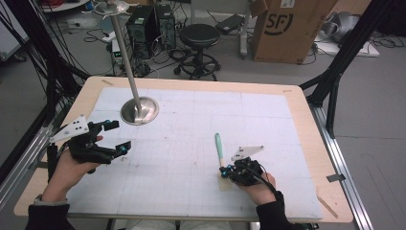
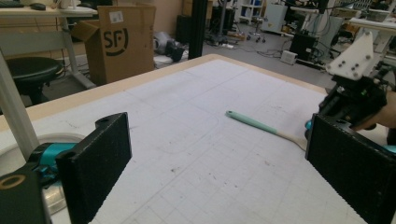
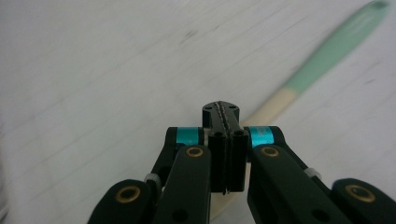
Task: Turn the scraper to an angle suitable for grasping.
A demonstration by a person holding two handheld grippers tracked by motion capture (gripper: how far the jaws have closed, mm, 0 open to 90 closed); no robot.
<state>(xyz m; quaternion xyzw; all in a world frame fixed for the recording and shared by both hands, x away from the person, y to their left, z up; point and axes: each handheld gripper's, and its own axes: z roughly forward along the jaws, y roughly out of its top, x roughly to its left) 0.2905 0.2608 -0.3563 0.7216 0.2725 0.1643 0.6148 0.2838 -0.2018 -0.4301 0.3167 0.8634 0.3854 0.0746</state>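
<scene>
A spatula [image 1: 219, 143] with a mint-green handle and a cream shaft lies on the white gridded mat [image 1: 191, 124], handle pointing to the far side. My right gripper [image 1: 228, 170] is shut, its jaws pressed flat together right over the cream shaft [image 3: 273, 105]; nothing shows between them. The green handle [image 3: 336, 49] runs off to the upper right of the right gripper [image 3: 222, 109]. My left gripper [image 1: 119, 136] is held open at the mat's left, jaws wide apart and holding nothing. Between the open jaws of the left gripper [image 2: 219, 163], the spatula [image 2: 252, 122] and the right gripper [image 2: 355, 98] show farther off.
A metal stand with a round base [image 1: 139, 111] and a tall pole [image 2: 16, 116] rises just beyond my left gripper. Past the table's far edge are a black stool [image 1: 198, 36], a cardboard box [image 1: 287, 28], computer towers [image 1: 143, 26] and cables.
</scene>
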